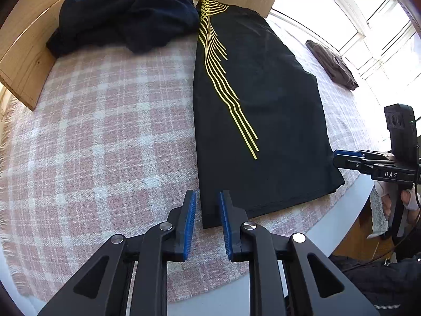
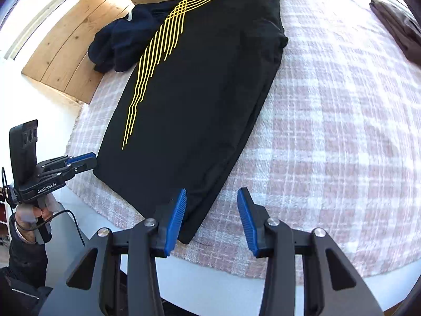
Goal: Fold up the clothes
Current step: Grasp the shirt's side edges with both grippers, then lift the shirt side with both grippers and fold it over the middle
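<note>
A black garment with yellow stripes (image 1: 263,110) (image 2: 200,84) lies flat on the plaid blanket, folded into a long strip. My left gripper (image 1: 208,194) is at its near left corner; the corner's edge lies in the gap between the blue pads, which stand apart without pressing it. In the right wrist view my left gripper (image 2: 86,160) shows at that same corner. My right gripper (image 2: 212,192) hovers open over the other near corner, which lies by the left pad (image 2: 176,218). From the left wrist view, the right gripper (image 1: 339,159) sits beside the garment's right edge.
A crumpled dark navy pile (image 1: 123,13) (image 2: 123,36) lies at the far end beside the garment. A folded brown garment (image 1: 331,63) (image 2: 400,29) rests to the right. Wooden boards (image 1: 26,52) wall the far left. The pink plaid blanket (image 1: 105,131) covers a white table (image 1: 342,226).
</note>
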Tool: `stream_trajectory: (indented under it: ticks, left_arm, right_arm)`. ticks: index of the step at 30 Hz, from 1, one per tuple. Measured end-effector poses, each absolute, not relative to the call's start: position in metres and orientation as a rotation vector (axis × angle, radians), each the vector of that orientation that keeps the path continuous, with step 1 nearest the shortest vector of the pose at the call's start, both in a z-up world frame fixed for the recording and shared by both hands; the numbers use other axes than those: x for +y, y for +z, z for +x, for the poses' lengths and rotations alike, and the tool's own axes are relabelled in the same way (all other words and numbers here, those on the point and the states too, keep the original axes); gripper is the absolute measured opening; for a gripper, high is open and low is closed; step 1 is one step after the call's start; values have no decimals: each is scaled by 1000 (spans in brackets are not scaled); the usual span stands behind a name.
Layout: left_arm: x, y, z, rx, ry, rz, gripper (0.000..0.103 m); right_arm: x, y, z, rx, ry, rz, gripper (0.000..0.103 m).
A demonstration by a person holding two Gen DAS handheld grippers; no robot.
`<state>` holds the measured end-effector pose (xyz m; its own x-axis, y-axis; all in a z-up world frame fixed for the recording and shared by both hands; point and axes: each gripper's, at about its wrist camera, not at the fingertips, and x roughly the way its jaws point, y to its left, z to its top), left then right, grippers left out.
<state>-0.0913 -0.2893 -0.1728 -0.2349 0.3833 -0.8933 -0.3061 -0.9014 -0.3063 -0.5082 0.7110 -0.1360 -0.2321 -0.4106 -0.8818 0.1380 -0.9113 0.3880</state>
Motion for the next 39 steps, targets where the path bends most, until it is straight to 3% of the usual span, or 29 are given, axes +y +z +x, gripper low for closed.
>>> stream_trajectory:
  ticks: [4,6,10,19,20,21,23,24,27,34,39]
  left_arm:
    - [-286,-174,-93,-85,2143,-1574,19]
    - [-286,-174,-94,-86,2122,-1569,23]
    - [-281,-175,-90,-14,2107,-1557,28]
    - [-269,-170,-77,161,2117,-1518,26]
    - [-270,-170,-77,161,2115,-1517,17]
    - [-272,-170,-78,153,2101,-1521,9]
    - [-275,-170,-78,127,2082,-1516,4]
    - [-276,-169,-77,131,2080,-1508,4]
    - [-282,-168,-76,91,2073,-1493,3]
    - [-321,-140,-93,-297,1994,-1416,3]
    - [-334,-105,-99,-371,1980,-1309,3]
  right_arm:
    - [711,-133,-498,-413,-2259,1687,41]
    - [706,-131,-496,-407,-2290,1694,53]
    - [686,-138,-496,-326,-2285,1754,55]
    - [647,-139,-480,71,-2369,1726,56]
    - [645,-138,-478,92,-2369,1703,52]
    - [643,-138,-476,103,-2366,1680,41]
    - [643,-136,-474,81,-2361,1657,20]
    - [644,-135,-474,63,-2355,1654,17]
    - [654,-137,-476,-57,-2328,1649,13]
    - [686,-110,-481,-469,-2293,1531,9]
    - [687,-82,-491,-485,-2331,1448,9]
